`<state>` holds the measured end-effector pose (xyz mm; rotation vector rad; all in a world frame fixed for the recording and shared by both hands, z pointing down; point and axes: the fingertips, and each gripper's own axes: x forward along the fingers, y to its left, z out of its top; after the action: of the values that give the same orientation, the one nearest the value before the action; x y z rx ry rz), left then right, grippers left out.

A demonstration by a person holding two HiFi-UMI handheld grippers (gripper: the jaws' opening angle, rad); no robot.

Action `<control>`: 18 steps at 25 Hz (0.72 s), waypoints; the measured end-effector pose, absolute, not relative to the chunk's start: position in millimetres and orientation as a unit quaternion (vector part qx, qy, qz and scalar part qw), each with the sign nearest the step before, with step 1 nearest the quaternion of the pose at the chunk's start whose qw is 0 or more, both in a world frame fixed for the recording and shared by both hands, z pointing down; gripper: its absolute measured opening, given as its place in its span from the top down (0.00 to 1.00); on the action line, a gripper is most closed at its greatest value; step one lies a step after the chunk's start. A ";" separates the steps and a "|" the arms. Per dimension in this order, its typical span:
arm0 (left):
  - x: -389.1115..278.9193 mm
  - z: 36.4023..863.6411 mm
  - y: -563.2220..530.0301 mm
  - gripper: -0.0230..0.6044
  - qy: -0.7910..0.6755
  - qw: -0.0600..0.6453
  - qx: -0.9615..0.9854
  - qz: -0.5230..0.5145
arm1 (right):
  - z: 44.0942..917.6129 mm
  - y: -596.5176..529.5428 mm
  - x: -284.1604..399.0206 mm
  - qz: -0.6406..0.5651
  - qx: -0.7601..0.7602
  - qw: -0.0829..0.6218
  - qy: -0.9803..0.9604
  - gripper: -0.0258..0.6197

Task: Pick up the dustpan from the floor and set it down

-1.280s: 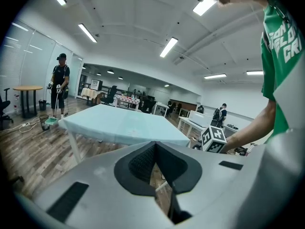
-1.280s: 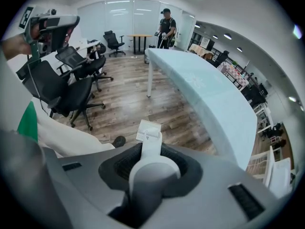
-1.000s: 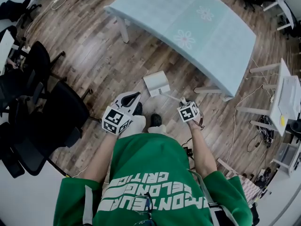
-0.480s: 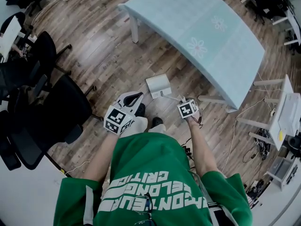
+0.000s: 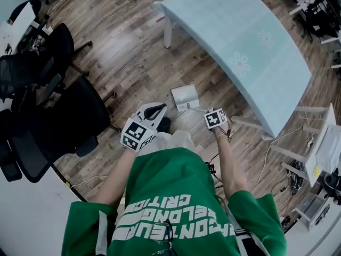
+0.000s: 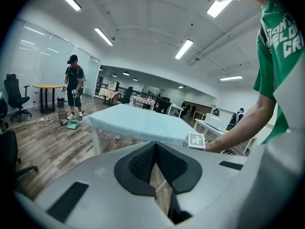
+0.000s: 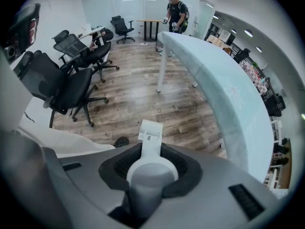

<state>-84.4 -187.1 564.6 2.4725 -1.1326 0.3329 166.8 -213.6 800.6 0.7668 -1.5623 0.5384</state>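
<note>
Dustpan [image 5: 184, 96] of white plastic sits at the centre of the head view, hanging over the wood floor [image 5: 133, 63] in front of the person's feet. Its handle runs to the right gripper [image 5: 213, 117], which points down. In the right gripper view, the right gripper [image 7: 152, 165] is clamped on the handle's rounded end, and the dustpan [image 7: 150, 130] hangs beyond it, apparently clear of the boards.

The left gripper [image 5: 156, 109] is just left of the dustpan, not touching it. In the left gripper view, its jaws [image 6: 155, 173] are pressed together with nothing between them.

A dark shoe [image 5: 164, 124] shows just below the dustpan. A long table [image 5: 240, 41] under a pale turquoise cloth with flower prints fills the upper right, its near edge close beside the dustpan and its white legs on the floor. Black office chairs [image 5: 58, 116] crowd the left side. Loose cables [image 5: 272, 153] trail across the floor at lower right. The person's green shirt [image 5: 176, 207] fills the bottom.

In the left gripper view, another person [image 6: 74, 92] stands far off at the left, with a green pan [image 6: 73, 124] on the floor beside them.
</note>
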 end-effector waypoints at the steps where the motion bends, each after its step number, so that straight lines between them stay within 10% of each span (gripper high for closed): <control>1: -89.3 565.1 -187.5 0.96 -0.409 0.201 0.882 0.118 | 802.6 -217.0 163.1 0.233 0.331 0.617 -0.675 0.78; 18: -142.1 584.5 -182.4 0.96 -0.450 0.233 0.855 0.113 | 832.4 -250.5 113.2 0.246 0.310 0.638 -0.661 0.78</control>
<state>-142.1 -182.4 584.5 2.3487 -1.2352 0.3108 113.2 -250.5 832.4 0.7084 -1.5088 0.5606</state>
